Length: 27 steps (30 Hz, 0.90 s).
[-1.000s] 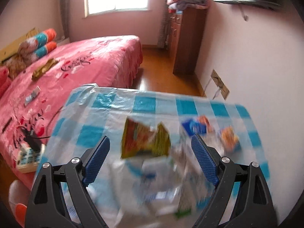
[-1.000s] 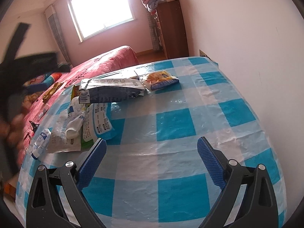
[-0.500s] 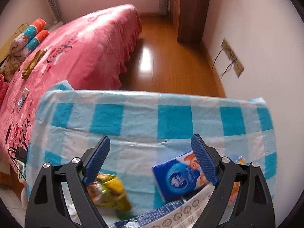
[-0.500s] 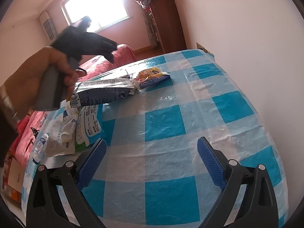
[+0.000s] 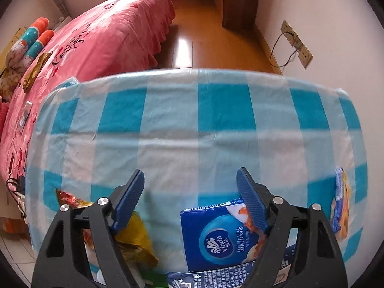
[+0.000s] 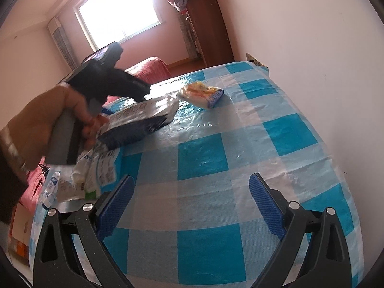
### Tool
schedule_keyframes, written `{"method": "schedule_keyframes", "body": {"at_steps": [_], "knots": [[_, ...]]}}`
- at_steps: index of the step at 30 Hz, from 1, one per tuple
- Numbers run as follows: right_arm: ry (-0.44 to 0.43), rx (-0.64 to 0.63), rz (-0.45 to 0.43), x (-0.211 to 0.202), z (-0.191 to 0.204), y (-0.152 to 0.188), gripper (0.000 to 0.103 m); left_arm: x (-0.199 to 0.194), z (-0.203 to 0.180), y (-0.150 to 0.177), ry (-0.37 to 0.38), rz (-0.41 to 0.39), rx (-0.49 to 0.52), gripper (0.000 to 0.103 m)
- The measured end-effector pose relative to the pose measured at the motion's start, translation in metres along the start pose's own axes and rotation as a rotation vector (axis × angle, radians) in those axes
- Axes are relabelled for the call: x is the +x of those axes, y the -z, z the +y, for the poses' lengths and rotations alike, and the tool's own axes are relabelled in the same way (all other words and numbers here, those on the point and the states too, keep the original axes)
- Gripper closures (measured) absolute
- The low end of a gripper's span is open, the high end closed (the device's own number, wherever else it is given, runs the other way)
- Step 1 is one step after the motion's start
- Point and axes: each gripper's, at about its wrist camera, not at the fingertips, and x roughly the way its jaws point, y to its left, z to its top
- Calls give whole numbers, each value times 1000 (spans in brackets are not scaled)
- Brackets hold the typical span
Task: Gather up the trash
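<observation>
Your left gripper (image 5: 190, 192) has its jaws spread wide and released, nothing between them — it hangs over the checked worktop (image 5: 216, 144). Just under its right finger lies the blue tissue pack (image 5: 218, 235), flat on the cloth, the finger crossing over its upper right corner; whether they touch, you can't tell from here. Under the left finger sits a crumpled yellow snack wrapper (image 5: 136, 242), and below the tissue pack a dark blue printed bag (image 5: 211, 279) peeks in at the bottom edge. Off to the right, near the worktop's edge, lies a small orange and blue packet (image 5: 339, 208).

Your right gripper (image 6: 189, 200) is released too, jaws wide apart over bare cloth, gripping nothing. From this side your left hand (image 6: 45, 122) shows wrapped round its gripper's handle, poised above the dark blue printed bag. Beyond it the orange and blue packet lies by itself, well apart from your right jaws. To the left, a heap of white printed wrappers (image 6: 96, 168) and a small white bottle (image 6: 49, 189) near the edge.

Past the worktop — a pink bed (image 5: 96, 36), wooden floor (image 5: 211, 33), a brown cabinet (image 6: 206, 26).
</observation>
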Motion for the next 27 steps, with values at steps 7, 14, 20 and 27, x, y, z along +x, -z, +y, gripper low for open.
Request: {"method": "schedule_keyframes", "body": {"at_steps": [7,14,20,27], "knots": [[8,15,-18,-6,-7,-1,8,-17,8,55,22,3,59,23],[-13,48,-21,-10,-15,-2,8,-35,13,107,90,46,96,23],[-34,56,-4,-7,-19,-1,8,-72,43,113,156,-31,20,23],[-98,57,19,-3,-14,0,8,-94,114,121,109,-104,-128,23]]}}
